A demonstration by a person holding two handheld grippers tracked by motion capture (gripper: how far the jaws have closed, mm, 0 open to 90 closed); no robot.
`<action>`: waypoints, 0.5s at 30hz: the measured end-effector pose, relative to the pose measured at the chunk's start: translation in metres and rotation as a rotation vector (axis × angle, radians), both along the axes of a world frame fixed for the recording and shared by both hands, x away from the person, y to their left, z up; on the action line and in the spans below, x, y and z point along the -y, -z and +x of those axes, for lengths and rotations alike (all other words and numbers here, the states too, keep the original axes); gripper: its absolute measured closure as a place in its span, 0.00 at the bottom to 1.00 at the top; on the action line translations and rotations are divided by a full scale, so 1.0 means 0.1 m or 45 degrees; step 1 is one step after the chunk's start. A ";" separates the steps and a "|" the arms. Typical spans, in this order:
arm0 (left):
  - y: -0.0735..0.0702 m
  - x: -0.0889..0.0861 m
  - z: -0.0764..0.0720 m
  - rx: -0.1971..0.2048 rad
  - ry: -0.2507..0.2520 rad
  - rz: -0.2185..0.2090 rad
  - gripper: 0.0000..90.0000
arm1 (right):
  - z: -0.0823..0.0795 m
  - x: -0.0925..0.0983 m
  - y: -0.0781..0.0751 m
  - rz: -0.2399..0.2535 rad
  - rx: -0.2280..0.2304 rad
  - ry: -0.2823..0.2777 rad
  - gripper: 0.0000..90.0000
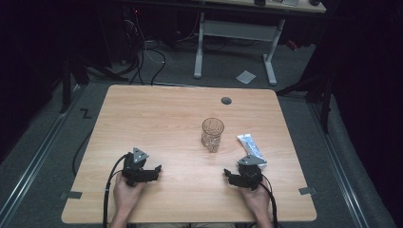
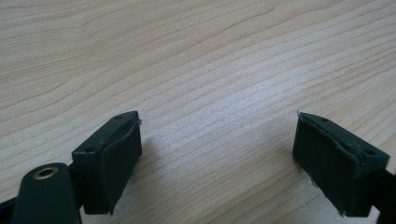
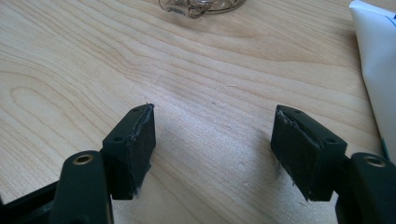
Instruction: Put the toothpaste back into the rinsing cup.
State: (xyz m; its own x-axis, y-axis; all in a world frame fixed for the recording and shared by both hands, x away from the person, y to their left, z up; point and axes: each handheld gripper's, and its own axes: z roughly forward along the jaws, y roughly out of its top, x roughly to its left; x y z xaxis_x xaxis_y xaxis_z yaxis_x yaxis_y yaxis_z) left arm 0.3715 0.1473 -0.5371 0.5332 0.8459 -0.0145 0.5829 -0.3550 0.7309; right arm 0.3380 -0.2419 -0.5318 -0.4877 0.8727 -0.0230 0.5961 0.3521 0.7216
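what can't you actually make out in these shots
- Clear patterned drinking glass: cut off by the top edge of the right gripper view, base alone showing.
- White plastic tube: print too small in the high view; its near end is hidden behind the right tongs.
- Left tongs: nothing between the open jaws except light wooden table.

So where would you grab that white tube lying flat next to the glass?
Judging by its pose, take the flat white plastic tube across its narrow width, coming down from above with the right gripper, whose jaws already stand open beside it. It lies flat on the wooden table, so a side approach looks harder.
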 end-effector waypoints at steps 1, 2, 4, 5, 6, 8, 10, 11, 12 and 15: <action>0.00 0.00 0.00 0.000 0.000 0.000 0.18 | 0.00 0.00 0.00 0.000 0.000 0.000 0.34; 0.00 0.00 0.00 0.000 0.000 0.000 0.18 | 0.00 0.00 0.00 0.001 -0.001 0.001 0.34; 0.00 0.00 0.00 0.000 0.000 0.000 0.18 | 0.00 0.00 0.00 0.002 -0.003 0.004 0.34; 0.00 0.00 0.00 0.000 0.000 0.000 0.18 | 0.00 0.00 0.00 0.000 -0.001 0.003 0.34; 0.00 0.00 0.00 0.000 0.000 0.000 0.18 | 0.00 0.00 0.00 -0.001 0.000 0.002 0.34; 0.00 0.00 0.00 0.000 0.000 0.000 0.18 | 0.00 0.00 0.00 0.000 0.000 0.002 0.34; 0.00 0.00 0.00 0.000 0.000 0.000 0.18 | 0.00 0.00 0.00 0.002 -0.003 0.005 0.34; 0.00 0.00 0.00 0.000 0.000 0.000 0.18 | 0.00 0.00 0.00 0.002 -0.003 0.005 0.34; 0.00 0.00 0.00 0.000 0.000 0.000 0.18 | 0.00 0.00 0.00 0.002 -0.003 0.003 0.34; 0.00 0.00 0.00 0.000 0.000 0.001 0.18 | 0.00 0.00 0.00 0.001 -0.001 -0.002 0.34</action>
State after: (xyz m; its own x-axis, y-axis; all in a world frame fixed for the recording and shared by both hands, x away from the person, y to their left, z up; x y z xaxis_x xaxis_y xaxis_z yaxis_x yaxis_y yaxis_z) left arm 0.3715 0.1473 -0.5371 0.5332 0.8459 -0.0140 0.5829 -0.3553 0.7307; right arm 0.3377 -0.2415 -0.5318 -0.4889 0.8720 -0.0220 0.5962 0.3525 0.7213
